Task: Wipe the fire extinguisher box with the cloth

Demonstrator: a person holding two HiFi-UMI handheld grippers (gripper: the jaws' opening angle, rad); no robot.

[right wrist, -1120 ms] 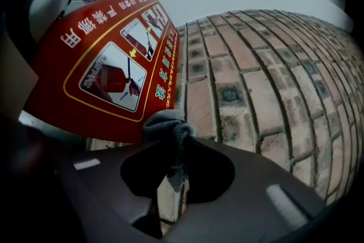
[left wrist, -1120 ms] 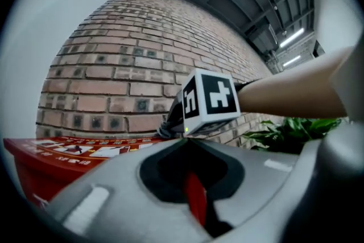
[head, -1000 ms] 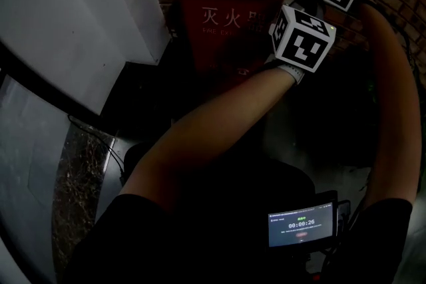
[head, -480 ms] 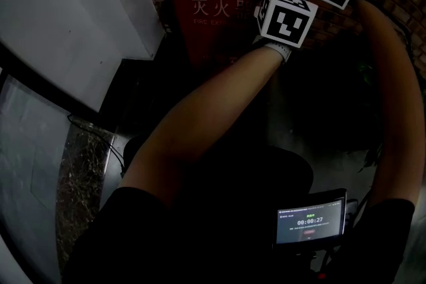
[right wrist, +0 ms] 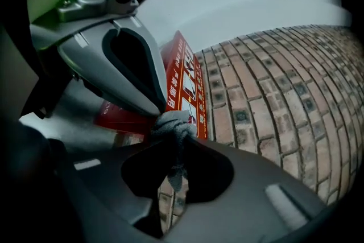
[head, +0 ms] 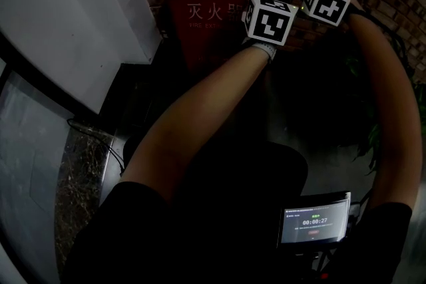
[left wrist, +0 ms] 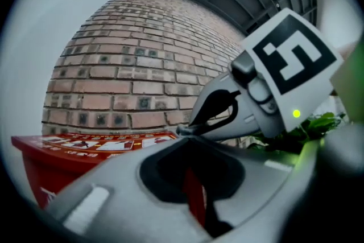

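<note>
Right gripper clamps the bunched grey cloth, the red fire extinguisher box just ahead; left gripper alongside, jaws together, empty; wiping seemingly barely begun

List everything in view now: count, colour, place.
fire extinguisher box: 1, red, against brick wall
cloth: 1, grey, in right gripper's jaws
brick wall: 1, brown, behind box
wall panel: 1, white, left of box
plant: 1, green, right of box
screen: 1, lit, lower right, head view
left gripper: 1, grey, shut, empty
right gripper: 1, grey, shut on cloth
arms: 2, bare, reaching toward box
</note>
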